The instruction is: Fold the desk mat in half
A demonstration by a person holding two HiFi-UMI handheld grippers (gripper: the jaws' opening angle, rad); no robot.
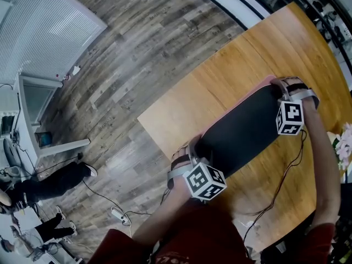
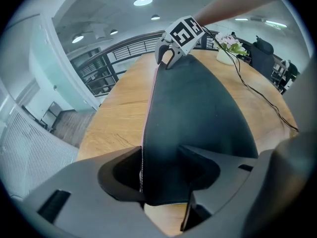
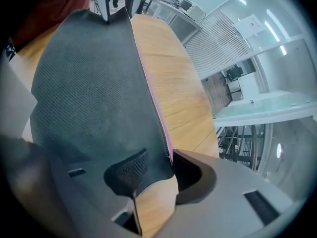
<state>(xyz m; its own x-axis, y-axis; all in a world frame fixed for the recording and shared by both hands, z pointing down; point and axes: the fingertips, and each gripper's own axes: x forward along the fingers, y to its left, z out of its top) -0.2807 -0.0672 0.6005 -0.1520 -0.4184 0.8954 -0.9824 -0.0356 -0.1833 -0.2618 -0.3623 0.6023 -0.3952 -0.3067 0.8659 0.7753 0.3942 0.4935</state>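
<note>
The desk mat (image 1: 242, 128) lies flat on the wooden bench (image 1: 220, 76). It is folded over, so the dark side faces up. Only a thin pink edge (image 2: 148, 108) peeks out along one long side. In the head view, the mat's long way runs from the bottom left up to the top right. There is one gripper at each short end.

The left gripper (image 2: 161, 177) is at the near end. Its fingers (image 2: 208, 167) are apart. The mat's corner sits between them, but they are not pinching it.

The right gripper (image 3: 158, 175) is at the far end. Its fingers (image 3: 198, 177) are apart too. The mat's corner lies loose between them and hangs a little over one finger.

In the head view, the cubes with black and white squares hide most of the fingers. The pink side of the mat is tucked under and cannot be seen. A pot of flowers (image 2: 230, 46) stands at the far end of the bench, small and blurry.
</note>
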